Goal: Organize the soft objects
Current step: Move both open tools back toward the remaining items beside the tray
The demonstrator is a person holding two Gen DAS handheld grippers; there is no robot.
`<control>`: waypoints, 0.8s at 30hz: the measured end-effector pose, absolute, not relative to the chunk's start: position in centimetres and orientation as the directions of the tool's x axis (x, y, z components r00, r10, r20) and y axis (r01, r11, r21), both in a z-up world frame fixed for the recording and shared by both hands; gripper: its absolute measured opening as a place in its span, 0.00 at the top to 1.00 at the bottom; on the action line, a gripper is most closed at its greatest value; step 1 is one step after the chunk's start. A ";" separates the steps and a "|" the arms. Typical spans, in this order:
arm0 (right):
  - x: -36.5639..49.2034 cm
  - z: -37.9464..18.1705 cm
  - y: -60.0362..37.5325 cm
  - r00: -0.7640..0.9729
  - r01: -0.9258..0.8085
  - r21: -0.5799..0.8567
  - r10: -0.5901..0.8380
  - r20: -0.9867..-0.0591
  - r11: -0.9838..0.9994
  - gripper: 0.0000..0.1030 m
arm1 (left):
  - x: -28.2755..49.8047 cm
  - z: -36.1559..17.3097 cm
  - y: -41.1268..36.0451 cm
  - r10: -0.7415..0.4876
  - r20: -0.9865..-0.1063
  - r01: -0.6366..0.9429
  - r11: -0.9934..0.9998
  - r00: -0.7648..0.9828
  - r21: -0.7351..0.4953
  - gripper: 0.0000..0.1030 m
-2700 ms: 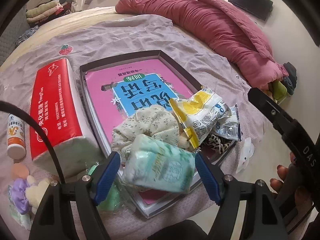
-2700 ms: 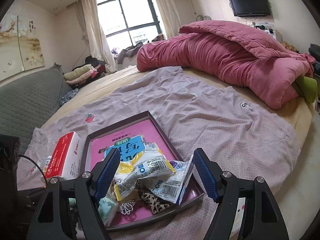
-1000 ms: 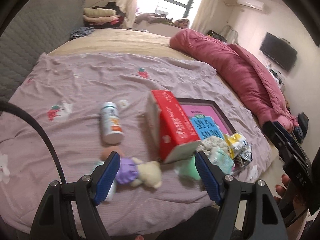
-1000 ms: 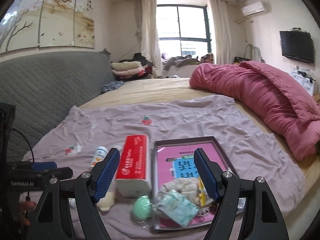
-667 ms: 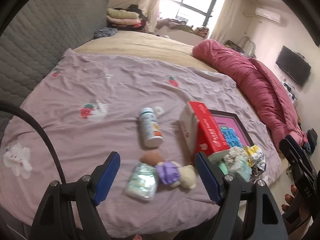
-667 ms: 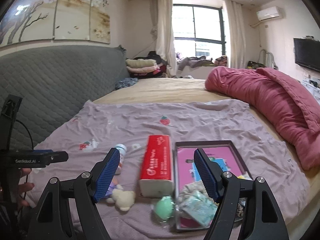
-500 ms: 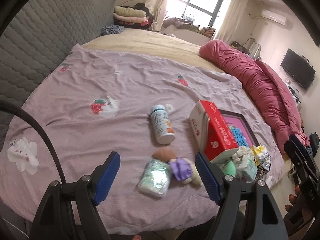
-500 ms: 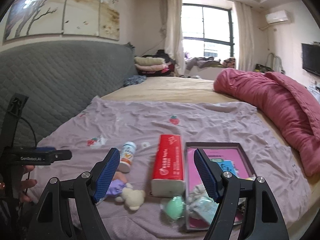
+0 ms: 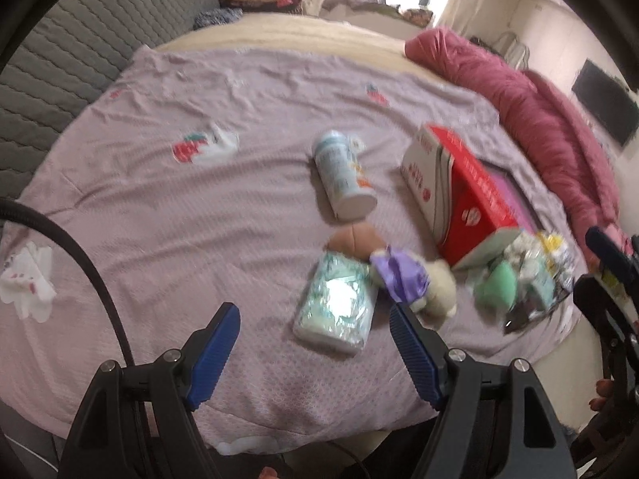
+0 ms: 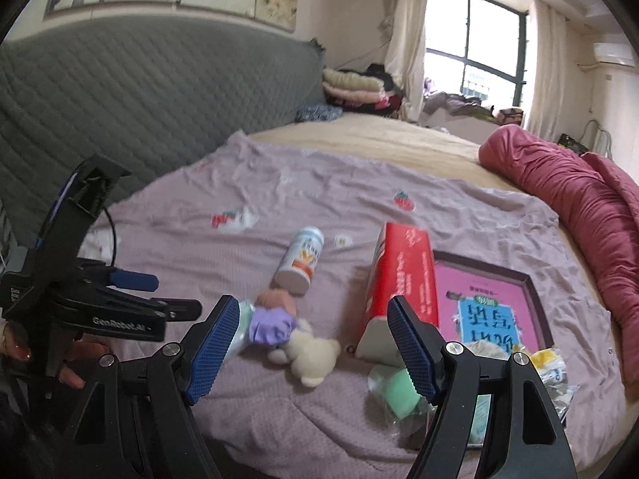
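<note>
Several soft things already sit heaped in the tray [image 10: 531, 279] at the bed's [image 9: 167, 215] near edge; we judge the sorting roughly half done. Our left claw [image 9: 315, 355] and right claw [image 10: 311, 343] both hang spread apart, holding nothing. Loose on the sheet lie a crinkly tissue pack [image 9: 335, 311], a blurred, seemingly purple-dressed plush toy [image 10: 295, 339] and a green sponge [image 10: 399, 395].

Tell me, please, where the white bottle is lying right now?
The white bottle lies on the purple sheet, left of the red tissue pack, just beyond the brown plush.
</note>
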State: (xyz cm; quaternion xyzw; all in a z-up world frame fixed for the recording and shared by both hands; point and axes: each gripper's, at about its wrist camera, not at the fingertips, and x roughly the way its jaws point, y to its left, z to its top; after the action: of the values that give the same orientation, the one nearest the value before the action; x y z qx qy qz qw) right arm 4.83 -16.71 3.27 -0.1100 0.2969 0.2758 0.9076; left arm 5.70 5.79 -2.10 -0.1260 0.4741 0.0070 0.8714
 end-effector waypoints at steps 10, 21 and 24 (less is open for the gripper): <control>6.0 -1.3 -15.6 0.648 -0.591 -0.156 0.351 -0.676 0.791 0.25 | 7.9 -6.8 2.6 -0.092 -0.887 -0.049 0.991 0.452 -0.128 0.25; 7.3 -5.3 -13.1 0.588 -0.690 -0.242 0.334 -0.737 0.682 0.25 | 10.3 -9.9 2.5 -0.095 -0.913 -0.042 0.992 0.398 -0.122 0.25; 8.3 -6.8 -11.8 0.575 -0.714 -0.269 0.322 -0.752 0.646 0.25 | 10.7 -10.4 3.2 -0.124 -0.913 -0.054 0.986 0.388 -0.156 0.25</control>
State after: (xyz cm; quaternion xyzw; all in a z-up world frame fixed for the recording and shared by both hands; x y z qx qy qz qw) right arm 8.30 -11.85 -6.78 -0.2860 0.3426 0.3086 0.8400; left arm 10.70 3.18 -10.44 -0.0803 0.5526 -0.0211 0.8293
